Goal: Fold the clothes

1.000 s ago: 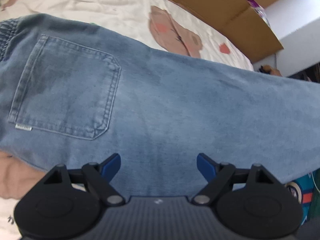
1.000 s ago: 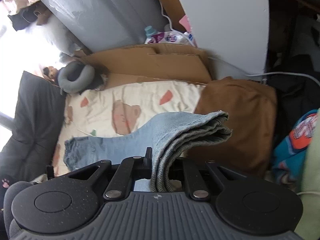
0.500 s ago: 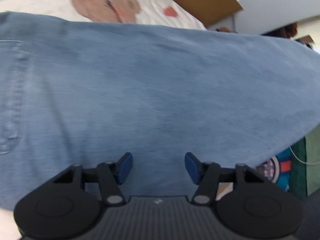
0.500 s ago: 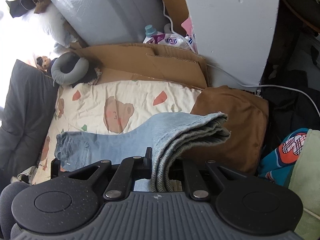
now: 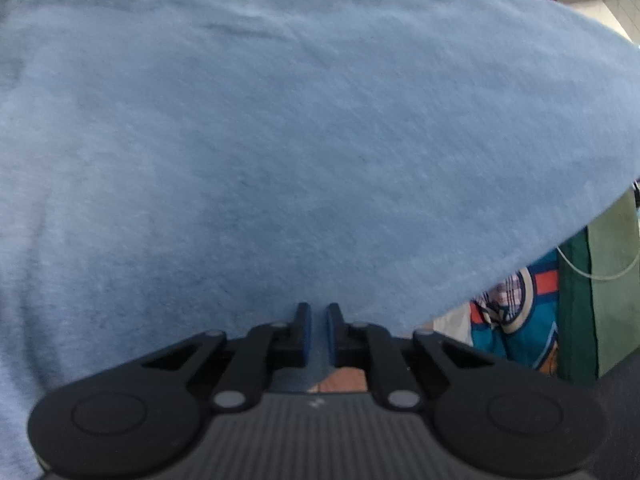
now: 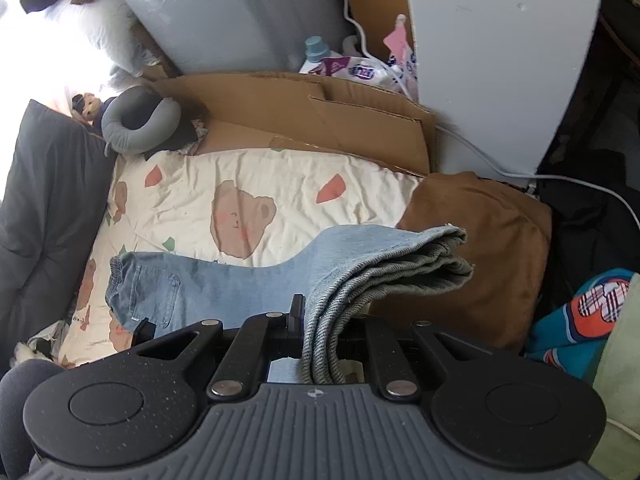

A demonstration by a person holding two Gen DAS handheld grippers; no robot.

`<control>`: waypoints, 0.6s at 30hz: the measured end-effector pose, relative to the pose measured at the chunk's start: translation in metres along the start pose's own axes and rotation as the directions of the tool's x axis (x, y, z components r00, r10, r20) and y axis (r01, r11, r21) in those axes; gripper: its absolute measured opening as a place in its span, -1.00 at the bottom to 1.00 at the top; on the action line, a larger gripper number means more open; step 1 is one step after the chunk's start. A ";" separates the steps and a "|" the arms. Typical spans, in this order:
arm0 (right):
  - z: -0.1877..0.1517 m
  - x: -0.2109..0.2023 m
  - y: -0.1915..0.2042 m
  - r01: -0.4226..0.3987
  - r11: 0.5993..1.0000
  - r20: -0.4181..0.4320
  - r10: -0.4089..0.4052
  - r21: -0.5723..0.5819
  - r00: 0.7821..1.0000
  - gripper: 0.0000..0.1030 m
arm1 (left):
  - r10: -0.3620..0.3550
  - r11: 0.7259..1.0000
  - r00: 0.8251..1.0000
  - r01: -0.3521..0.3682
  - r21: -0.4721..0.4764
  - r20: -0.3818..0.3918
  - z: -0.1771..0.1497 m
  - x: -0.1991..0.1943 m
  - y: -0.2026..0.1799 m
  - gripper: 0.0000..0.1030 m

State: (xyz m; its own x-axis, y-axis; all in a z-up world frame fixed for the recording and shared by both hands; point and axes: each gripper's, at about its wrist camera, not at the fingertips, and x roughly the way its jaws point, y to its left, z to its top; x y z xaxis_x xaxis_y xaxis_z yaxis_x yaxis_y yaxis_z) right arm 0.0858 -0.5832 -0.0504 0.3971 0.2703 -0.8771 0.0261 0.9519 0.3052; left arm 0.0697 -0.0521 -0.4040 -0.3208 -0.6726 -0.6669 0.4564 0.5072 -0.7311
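Left wrist view: left gripper (image 5: 317, 330) nearly closed, blue pads pinching a strip of the jeans (image 5: 300, 140) at their near edge; denim filling almost the whole picture, teal patterned cloth (image 5: 520, 320) showing at lower right.

Right wrist view: right gripper (image 6: 320, 332) clamped on the bunched leg hems of the jeans (image 6: 248, 280); waistband and back pocket lying flat on the bear-print sheet (image 6: 240, 184), hems raised over a brown garment (image 6: 480, 248), cardboard (image 6: 312, 116) behind.
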 end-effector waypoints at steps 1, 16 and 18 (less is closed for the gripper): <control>0.001 0.001 0.002 -0.001 1.000 -0.002 0.001 -0.001 1.000 -0.84 | -0.003 1.000 1.000 0.003 0.002 -0.005 -0.001 0.002 0.000 -0.85; -0.006 0.013 0.022 -0.012 0.999 -0.046 0.010 -0.034 0.999 -0.84 | 0.045 0.999 0.995 -0.044 -0.019 0.090 0.042 0.022 0.019 -0.91; -0.006 0.014 0.024 -0.013 0.999 -0.050 0.011 -0.039 0.999 -0.84 | 0.058 0.998 0.993 -0.056 -0.016 0.107 0.051 0.020 0.020 -0.92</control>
State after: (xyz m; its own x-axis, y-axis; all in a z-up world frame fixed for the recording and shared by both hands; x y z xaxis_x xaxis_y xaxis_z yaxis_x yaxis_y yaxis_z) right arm 0.0862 -0.5562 -0.0575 0.3507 0.2874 -0.8913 -0.0145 0.9533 0.3017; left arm 0.1150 -0.0833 -0.4247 -0.2030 -0.6962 -0.6885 0.4607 0.5525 -0.6946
